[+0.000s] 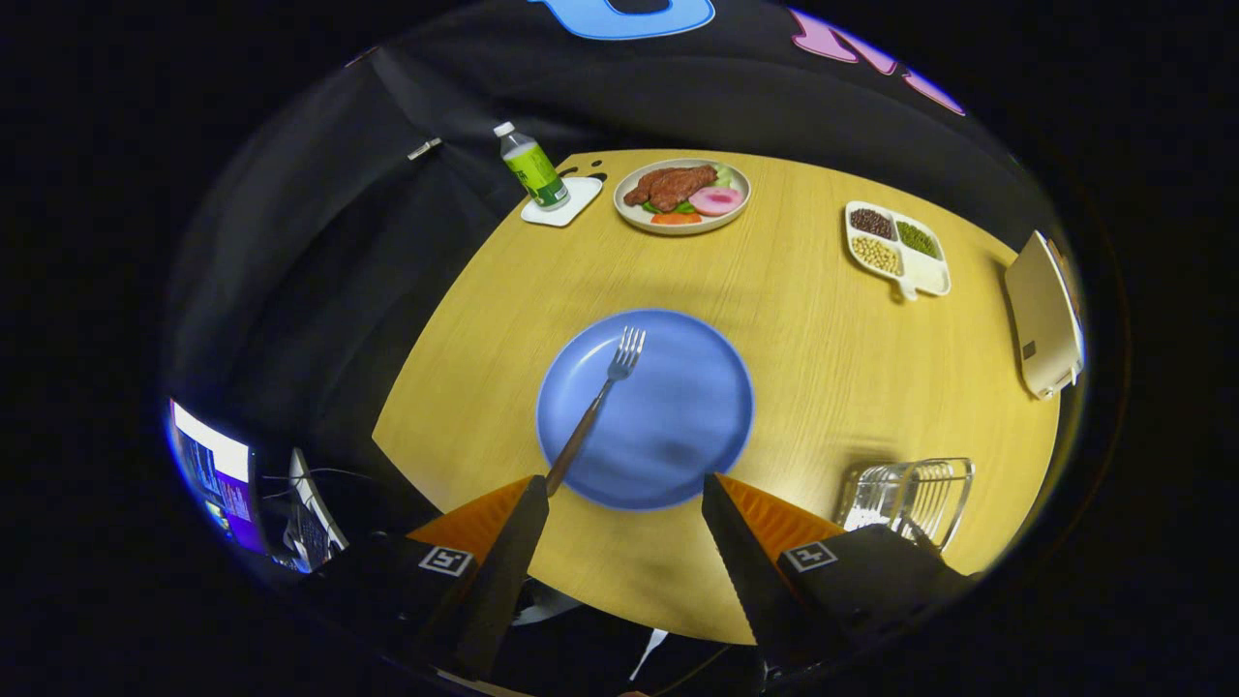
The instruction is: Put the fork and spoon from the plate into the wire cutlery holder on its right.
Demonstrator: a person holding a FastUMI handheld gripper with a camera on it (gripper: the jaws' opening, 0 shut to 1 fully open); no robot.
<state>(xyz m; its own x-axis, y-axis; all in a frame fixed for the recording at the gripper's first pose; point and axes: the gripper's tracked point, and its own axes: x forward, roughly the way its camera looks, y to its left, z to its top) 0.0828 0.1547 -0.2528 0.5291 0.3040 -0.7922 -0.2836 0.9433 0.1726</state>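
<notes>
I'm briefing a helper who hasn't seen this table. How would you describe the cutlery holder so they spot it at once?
Start at the round wooden table and find the blue plate with the fork, just ahead of the open hand-held gripper. The holder stands to the plate's right, near the table's edge. It is the only see-through wire basket; the other dishes are solid.

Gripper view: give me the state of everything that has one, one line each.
tool: open, above the table, holding nothing
fork: lying on the blue plate, handle end past the rim by one finger
blue plate: flat on the table, just ahead of the fingers
wire cutlery holder: upright, right of the plate
bottle: upright, capped
</notes>
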